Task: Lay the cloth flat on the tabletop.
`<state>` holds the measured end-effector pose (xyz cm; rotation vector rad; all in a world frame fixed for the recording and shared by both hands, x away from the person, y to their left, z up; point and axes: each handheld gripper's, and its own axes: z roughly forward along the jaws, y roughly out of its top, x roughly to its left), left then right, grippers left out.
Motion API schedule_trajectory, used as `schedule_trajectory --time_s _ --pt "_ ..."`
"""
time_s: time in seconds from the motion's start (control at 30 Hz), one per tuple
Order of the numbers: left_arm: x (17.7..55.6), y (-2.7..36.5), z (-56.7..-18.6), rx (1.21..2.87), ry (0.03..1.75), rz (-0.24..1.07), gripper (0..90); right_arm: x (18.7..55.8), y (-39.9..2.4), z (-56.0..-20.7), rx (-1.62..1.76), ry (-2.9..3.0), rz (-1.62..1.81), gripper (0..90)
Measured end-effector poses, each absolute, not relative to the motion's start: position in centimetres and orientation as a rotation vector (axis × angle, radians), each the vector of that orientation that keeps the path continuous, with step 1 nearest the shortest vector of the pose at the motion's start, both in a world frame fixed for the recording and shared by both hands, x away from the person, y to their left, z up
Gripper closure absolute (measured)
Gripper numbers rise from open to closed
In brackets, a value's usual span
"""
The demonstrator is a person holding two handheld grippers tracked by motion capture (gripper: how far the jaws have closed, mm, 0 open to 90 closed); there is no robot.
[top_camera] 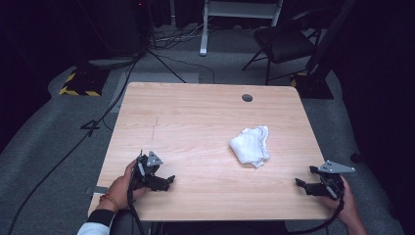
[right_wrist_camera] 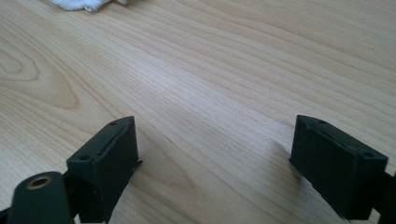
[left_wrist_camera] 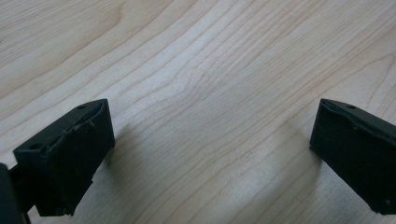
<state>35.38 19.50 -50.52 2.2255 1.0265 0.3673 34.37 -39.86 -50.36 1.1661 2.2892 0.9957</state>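
Right gripper (top_camera: 304,185) and left gripper (top_camera: 166,181) rest low near the table's (top_camera: 195,117) front edge, jaws spread wide, nothing between them.

The crumpled white cloth (top_camera: 251,145) lies ahead and to the left of the right gripper, well apart, and farther off to the left gripper's right. Probably the reach comes next: approach low, take a loose edge instead of the bulk, and close only once fabric sits between the pads.

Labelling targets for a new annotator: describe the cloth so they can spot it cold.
Start at the light wooden table in the middle of the high view. On its right half, ahead and to the left of the right gripper, lies a crumpled white cloth. It is the only loose thing on the tabletop, soft and white against the wood grain.
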Motion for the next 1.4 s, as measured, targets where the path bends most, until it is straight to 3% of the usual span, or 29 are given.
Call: schedule_trajectory --time_s 0.57,0.63,0.67,0.77,0.87,1.13,1.4 --pt "36.1 18.8 -50.5 2.246 0.97 0.339 0.0 35.3 -39.3 -50.1 1.124 2.371 0.981 14.7" --pt "36.3 18.5 -50.5 2.254 0.958 0.332 0.0 35.7 -39.1 -49.9 1.124 2.387 0.973 18.0" --pt "36.4 18.4 -50.5 2.256 0.951 0.333 0.0 36.2 -38.8 -49.9 1.106 2.379 0.995 24.8" --pt "36.6 17.7 -50.5 2.263 0.928 0.322 0.0 36.6 -38.3 -49.9 1.054 2.39 1.001 26.3" --pt "37.0 16.4 -50.5 2.29 0.852 0.296 0.0 37.9 -36.6 -49.0 0.988 2.413 1.01 34.5" --pt "38.2 15.2 -50.4 2.316 0.766 0.266 0.0 41.1 -31.9 -46.7 0.879 2.438 0.955 36.1" --pt "39.0 14.9 -50.4 2.324 0.736 0.253 0.0 44.6 -30.3 -46.1 0.949 2.396 1.018 37.3"
